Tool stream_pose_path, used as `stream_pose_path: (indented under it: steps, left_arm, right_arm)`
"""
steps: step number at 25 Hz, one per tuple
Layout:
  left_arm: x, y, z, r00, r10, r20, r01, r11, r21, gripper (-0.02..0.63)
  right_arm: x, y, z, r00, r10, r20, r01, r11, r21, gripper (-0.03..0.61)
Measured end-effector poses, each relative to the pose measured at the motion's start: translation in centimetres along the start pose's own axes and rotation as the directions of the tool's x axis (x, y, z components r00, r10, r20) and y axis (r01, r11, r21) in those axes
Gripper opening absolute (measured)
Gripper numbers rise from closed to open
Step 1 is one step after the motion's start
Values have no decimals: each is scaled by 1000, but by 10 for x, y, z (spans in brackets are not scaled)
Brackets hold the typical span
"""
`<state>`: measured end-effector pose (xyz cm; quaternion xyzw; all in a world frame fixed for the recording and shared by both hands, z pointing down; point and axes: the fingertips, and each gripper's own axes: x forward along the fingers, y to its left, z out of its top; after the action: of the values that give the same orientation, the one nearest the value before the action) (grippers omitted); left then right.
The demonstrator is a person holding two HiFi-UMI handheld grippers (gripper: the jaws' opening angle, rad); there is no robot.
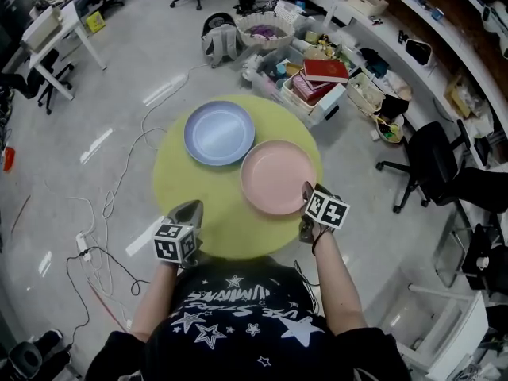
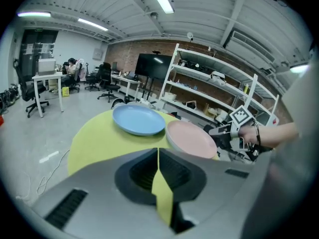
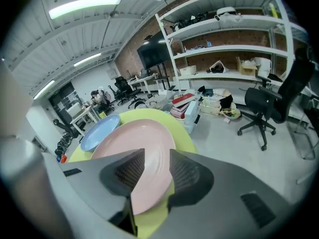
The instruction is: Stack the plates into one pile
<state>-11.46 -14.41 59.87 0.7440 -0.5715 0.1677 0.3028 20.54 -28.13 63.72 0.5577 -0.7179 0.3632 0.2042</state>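
Pink plate (image 1: 276, 177) sits near right on the round yellow counter (image 1: 190, 197). Its near rim pokes in between the right gripper's (image 3: 157, 158) jaws, which are spread wide and not pinching it yet. Left gripper (image 2: 158, 153) hangs over the near left edge, jaws clenched on nothing. Blue plate (image 1: 219, 132) is further back on the left, right up against the pink one. Looks like the grab step to me: squeeze that rim, then lift it over onto the blue plate.
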Motion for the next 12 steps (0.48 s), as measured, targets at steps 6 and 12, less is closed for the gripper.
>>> stream_pose_path:
  steps: [6,12]
  left_arm:
    - [2,35,21,998,-58,-8,58,998,36,20]
    - [5,67,29,992,-122,-25,123,991,51,20]
  right_arm:
    - [-3,46,1,998,-14,62,12,1000,27,160]
    - [-2,98,-1,994,2,113,-8,998,55,120]
